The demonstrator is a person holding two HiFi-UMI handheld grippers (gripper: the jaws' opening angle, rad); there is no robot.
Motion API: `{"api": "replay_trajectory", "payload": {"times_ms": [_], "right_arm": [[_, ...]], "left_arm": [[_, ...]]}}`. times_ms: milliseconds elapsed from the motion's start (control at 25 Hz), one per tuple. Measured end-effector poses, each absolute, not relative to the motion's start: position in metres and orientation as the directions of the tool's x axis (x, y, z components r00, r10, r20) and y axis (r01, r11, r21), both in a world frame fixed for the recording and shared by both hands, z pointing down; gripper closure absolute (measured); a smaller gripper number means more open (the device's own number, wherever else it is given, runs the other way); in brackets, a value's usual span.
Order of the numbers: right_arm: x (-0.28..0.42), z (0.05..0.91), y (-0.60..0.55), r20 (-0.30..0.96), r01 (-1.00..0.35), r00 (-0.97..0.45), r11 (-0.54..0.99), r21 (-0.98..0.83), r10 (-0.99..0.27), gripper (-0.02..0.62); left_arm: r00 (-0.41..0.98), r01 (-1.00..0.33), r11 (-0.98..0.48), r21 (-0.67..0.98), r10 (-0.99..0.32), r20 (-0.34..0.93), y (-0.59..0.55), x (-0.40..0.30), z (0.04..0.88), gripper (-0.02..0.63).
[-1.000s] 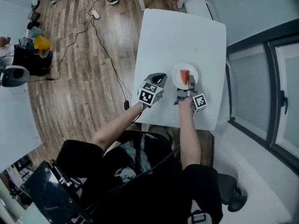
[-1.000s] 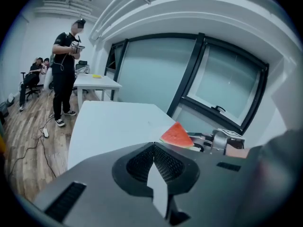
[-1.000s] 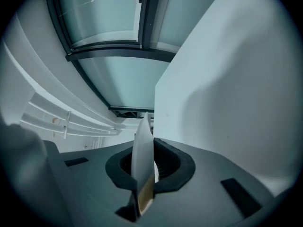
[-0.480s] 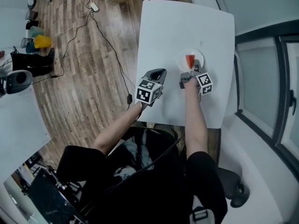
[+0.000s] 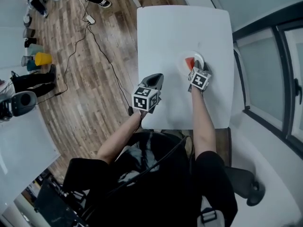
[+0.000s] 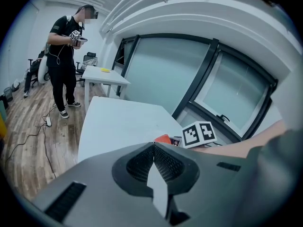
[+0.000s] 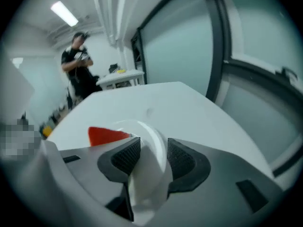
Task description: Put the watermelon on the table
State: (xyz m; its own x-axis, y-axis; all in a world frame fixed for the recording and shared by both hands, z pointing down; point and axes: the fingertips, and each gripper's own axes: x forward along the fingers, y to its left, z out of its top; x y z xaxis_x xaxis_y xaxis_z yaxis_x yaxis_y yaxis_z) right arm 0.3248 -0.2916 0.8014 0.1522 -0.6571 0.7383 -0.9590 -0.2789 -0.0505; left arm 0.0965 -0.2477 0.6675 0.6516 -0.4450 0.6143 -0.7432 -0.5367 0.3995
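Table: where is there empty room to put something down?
The far half of the table, beyond the plate, is bare. So is the strip between the left tool and the plate. It is crowded around the plate and watermelon, near the right edge.

Head camera's up high, staring steeply down on the whole white tabletop (image 5: 184, 32), near edge to far edge. The left tongs (image 6: 152, 148) camera rides low, looking along closed jaws across the tabletop toward its far end. The right tongs (image 7: 150, 150) camera sits tight over the plate (image 7: 152, 137) rim, which stands between its opening jaws. Both tongs cameras catch the same window wall (image 6: 165, 70) at right and the standing person (image 6: 64, 56) far left.
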Motion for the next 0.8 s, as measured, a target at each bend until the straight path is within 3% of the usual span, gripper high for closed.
{"api": "replay_trajectory", "payload": {"times_ms": [80, 200, 440, 640, 800], "right_arm": [[0.319, 0.811, -0.29, 0.753, -0.989, 0.149, -0.113, 0.1, -0.64, 0.431], [0.31, 0.799, -0.285, 0.74, -0.987, 0.107, 0.017, 0.158, -0.664, 0.431], [0.286, 0.656, -0.216, 0.523, -0.998, 0.004, 0.028, 0.053, -0.852, 0.438], [0.265, 0.579, -0.158, 0.376, -0.999, -0.006, -0.013, -0.048, -0.927, 0.461], [0.228, 0.534, -0.116, 0.311, -0.996, -0.007, -0.022, -0.089, -0.951, 0.558]], "left_arm": [[0.658, -0.737, -0.545, 0.4, -0.443, 0.609, -0.249, 0.099, 0.668, 0.601], [0.677, -0.719, -0.57, 0.399, -0.442, 0.589, -0.251, 0.101, 0.66, 0.601], [0.733, -0.664, -0.648, 0.374, -0.464, 0.497, -0.226, 0.103, 0.601, 0.601], [0.742, -0.639, -0.745, 0.193, -0.53, 0.41, -0.203, 0.117, 0.559, 0.601], [0.767, -0.606, -0.779, 0.16, -0.519, 0.378, -0.162, 0.119, 0.529, 0.603]]}}
